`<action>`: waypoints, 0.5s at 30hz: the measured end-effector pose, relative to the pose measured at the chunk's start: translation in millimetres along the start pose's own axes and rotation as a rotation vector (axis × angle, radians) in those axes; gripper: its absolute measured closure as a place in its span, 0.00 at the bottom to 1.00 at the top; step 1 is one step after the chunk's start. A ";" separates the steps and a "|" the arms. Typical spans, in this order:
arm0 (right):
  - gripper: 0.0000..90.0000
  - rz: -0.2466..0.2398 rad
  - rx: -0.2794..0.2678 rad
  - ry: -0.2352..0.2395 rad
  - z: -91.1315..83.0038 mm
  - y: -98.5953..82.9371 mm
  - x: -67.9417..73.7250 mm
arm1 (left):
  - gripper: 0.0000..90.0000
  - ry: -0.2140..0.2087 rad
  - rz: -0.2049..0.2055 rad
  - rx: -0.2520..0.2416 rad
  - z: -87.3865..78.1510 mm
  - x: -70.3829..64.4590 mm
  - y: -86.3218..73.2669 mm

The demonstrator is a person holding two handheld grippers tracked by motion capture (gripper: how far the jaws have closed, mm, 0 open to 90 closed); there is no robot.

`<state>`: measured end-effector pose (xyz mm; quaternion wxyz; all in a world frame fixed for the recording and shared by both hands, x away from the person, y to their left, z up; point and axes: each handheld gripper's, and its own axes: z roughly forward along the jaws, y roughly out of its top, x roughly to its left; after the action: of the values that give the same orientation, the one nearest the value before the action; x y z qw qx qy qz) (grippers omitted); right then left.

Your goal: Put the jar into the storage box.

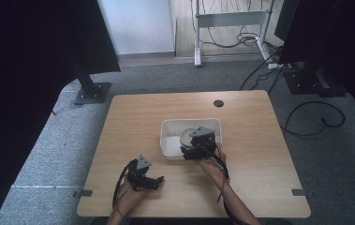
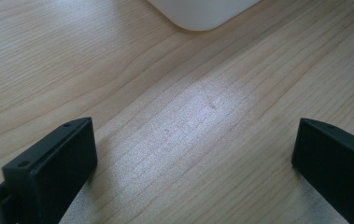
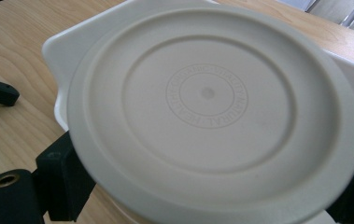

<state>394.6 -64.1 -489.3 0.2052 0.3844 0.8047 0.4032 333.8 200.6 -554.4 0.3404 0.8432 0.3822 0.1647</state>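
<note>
1. Right hand-held gripper (image 3: 212,196) is clenching a round cream plate (image 3: 212,107) across its near rim; we are seeing one black jaw at each side of the rim in the right gripper view.
2. We are locating the plate over the white tub (image 1: 168,136) near the middle of the desk (image 1: 133,117); in the high view the right hand-held gripper (image 1: 198,149) is sitting at the tub's near edge with the plate (image 1: 188,136) above its inside. Whether the plate is touching the tub floor, we cannot tell.
3. Left hand-held gripper (image 2: 193,158) is resting released, jaws wide apart over bare wood, grasping nothing; one corner of the tub (image 2: 202,14) is showing beyond it.
4. We are judging the plate as light, stiff moulded plastic or melamine: matte, with a raised ring and embossed lettering at the centre. It is probably not fragile.
5. We are judging the smooth, sloping rim as the slip risk: an edge pinch could let the plate pivot or slide.
6. We are recommending a hold squarely across the rim's thick outer lip, keeping the plate level.
</note>
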 end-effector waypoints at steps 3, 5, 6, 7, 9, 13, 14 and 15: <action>0.10 0.001 -0.002 -0.004 4.6 0.2 0.2 | 0.00 0.000 0.000 0.000 0.0 0.0 0.0; 0.10 0.007 -0.001 -0.004 7.8 0.2 0.7 | 0.00 0.000 0.000 0.000 0.0 0.0 0.0; 0.10 0.004 -0.001 -0.005 9.1 0.1 0.7 | 0.00 0.000 0.000 0.000 0.0 0.0 0.0; 0.10 0.007 0.002 -0.006 11.3 0.2 1.6 | 0.00 0.000 -0.001 0.000 0.0 0.0 0.0; 0.10 0.007 0.002 -0.010 15.0 0.6 2.9 | 0.00 -0.001 -0.001 0.000 0.0 0.0 0.0; 0.10 0.001 0.002 -0.014 22.3 2.6 6.0 | 0.00 0.000 0.000 0.000 0.0 0.0 0.0; 0.10 0.000 0.003 -0.015 23.5 2.8 6.6 | 0.00 -0.001 0.000 -0.001 0.0 0.0 0.0; 0.10 -0.001 0.003 -0.015 25.7 3.1 7.5 | 0.00 -0.001 0.000 -0.001 0.0 0.0 0.0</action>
<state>407.8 -44.5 -502.1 0.2108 0.3874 0.8040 0.3989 333.9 200.7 -554.5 0.3408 0.8431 0.3821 0.1645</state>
